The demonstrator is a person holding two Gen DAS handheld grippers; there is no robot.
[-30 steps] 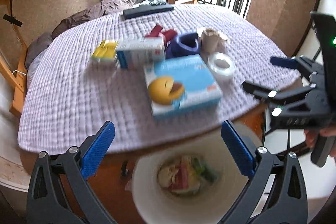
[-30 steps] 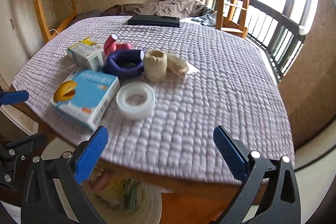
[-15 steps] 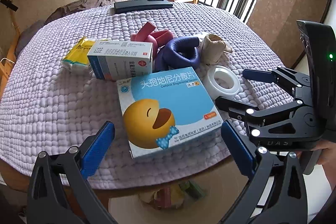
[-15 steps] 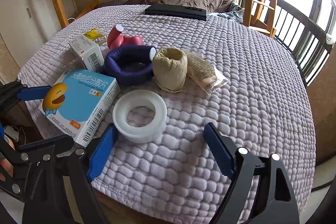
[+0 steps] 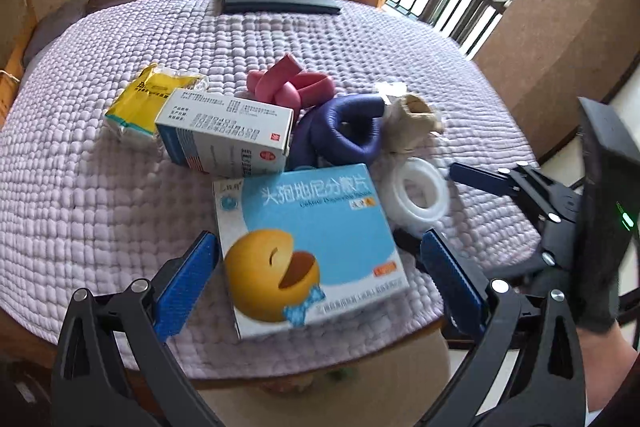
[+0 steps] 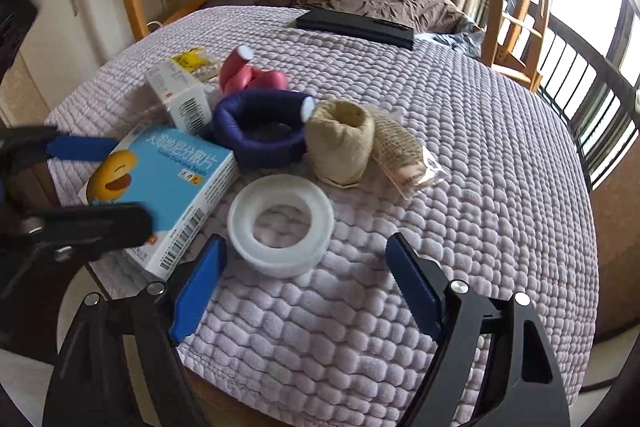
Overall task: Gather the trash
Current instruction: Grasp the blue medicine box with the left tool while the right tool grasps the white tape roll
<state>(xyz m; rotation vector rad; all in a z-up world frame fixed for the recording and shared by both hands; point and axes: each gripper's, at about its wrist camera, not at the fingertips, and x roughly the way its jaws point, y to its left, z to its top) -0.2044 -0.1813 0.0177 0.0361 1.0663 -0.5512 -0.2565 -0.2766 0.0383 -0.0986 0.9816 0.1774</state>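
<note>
The left gripper [image 5: 316, 277] stood wide open and held nothing, its blue pads flanking the near end of the flat light-blue cardboard box with the yellow cartoon face [image 5: 308, 247]. That box lay face-up on the quilted lilac cover [image 5: 100, 195], just at its front edge, with its long axis running away from the gripper — so the jaws bracketed its shorter width, one pad beside each long side, neither clearly touching.

The right gripper [image 6: 308, 287] was also fully open and empty. The white translucent tape ring [image 6: 280, 225] lay flat directly ahead of it, nearer its left pad than its right, with the box just to the ring's left.

Each tool thus had its own nearest piece: box for the left, ring for the right. Further back sat a white-and-blue carton [image 5: 226, 135], a yellow packet [image 5: 150, 95], pink foam rollers [image 5: 292, 87], a dark blue foam roller bent into a loop [image 5: 344, 135] and a tan bandage roll [image 6: 342, 145].

The likely next move — judging by alignment — was a short push forward and a squeeze on the box; its overhang at the edge could let it tip.
</note>
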